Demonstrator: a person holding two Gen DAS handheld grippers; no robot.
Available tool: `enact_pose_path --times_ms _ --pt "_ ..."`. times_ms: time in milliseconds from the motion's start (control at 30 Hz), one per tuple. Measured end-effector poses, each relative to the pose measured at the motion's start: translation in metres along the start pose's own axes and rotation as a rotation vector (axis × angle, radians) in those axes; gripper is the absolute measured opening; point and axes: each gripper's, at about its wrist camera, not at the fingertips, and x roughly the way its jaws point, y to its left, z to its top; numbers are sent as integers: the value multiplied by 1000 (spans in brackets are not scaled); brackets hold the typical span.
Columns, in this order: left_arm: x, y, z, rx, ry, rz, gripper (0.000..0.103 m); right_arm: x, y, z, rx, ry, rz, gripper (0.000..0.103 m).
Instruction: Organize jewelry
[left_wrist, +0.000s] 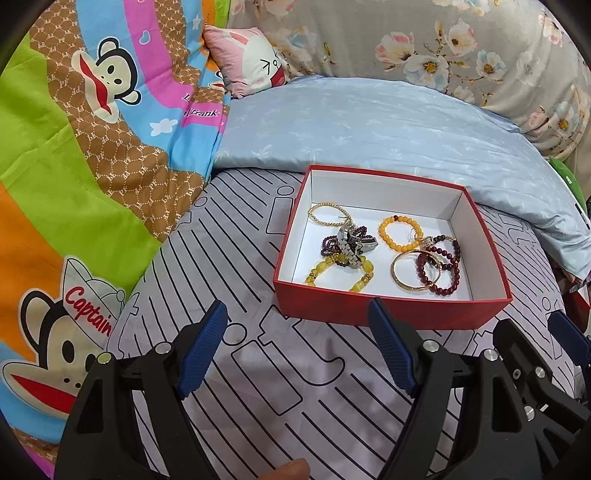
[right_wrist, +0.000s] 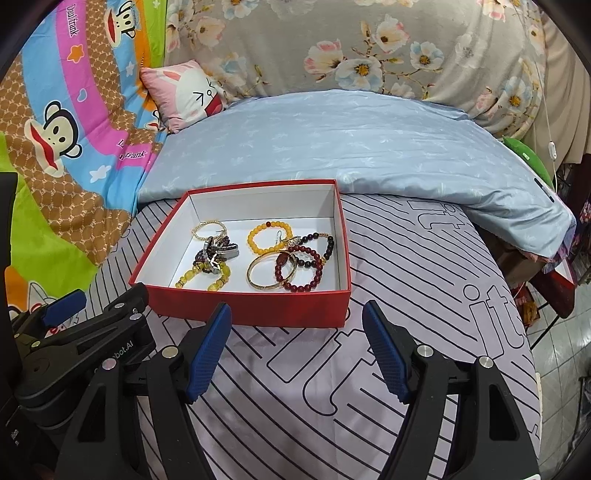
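On the bed (left_wrist: 280, 398), under a grey sheet printed with black lines, your red box (left_wrist: 388, 314) sits just beyond both grippers. Farthest left lies the bright cartoon-monkey quilt (left_wrist: 74, 166), with a small pink pillow (left_wrist: 247, 59) behind it and a pale blue duvet (left_wrist: 369, 125) across the back.

Your left gripper (left_wrist: 298, 345) hangs above the sheet short of the box's near wall, its jaws wide apart with nothing between them. To its right, your right gripper (right_wrist: 296, 347) sits the same way: jaws spread, empty, aimed at the box's near wall.

The box is open, white inside, and its long axis runs left to right across your view, its near wall facing you. At its left lie a thin gold bead bracelet (left_wrist: 327, 214), a silver metal piece (left_wrist: 354, 245) over a dark purple strand, and a chunky yellow bead bracelet (left_wrist: 341, 273) nearest you. To the right lie an orange bead bracelet (left_wrist: 400, 233), a gold bangle (left_wrist: 415, 271) flat on the floor of the box, and dark red bead bracelets (left_wrist: 439, 271) overlapping the bangle. Whether the pieces are tangled together, you cannot tell.
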Motion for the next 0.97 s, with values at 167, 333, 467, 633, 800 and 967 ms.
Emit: enact_pose_path --times_ms 167,333,467,633,800,967 --pt "-3 1 1 6 -2 2 74 -2 2 1 0 -2 0 71" --pt "-5 -1 2 15 -6 4 74 -5 1 1 11 -2 1 71" --pt "-7 -3 2 30 -12 2 74 -6 -2 1 13 -3 -2 71" --pt "-11 -5 3 39 -34 0 74 -9 -3 2 16 -9 -2 71" --pt "-11 -5 4 39 -32 5 74 -10 -4 2 17 -14 -10 73" --pt "-11 -4 4 37 -32 9 74 -11 -6 3 36 -24 -25 77"
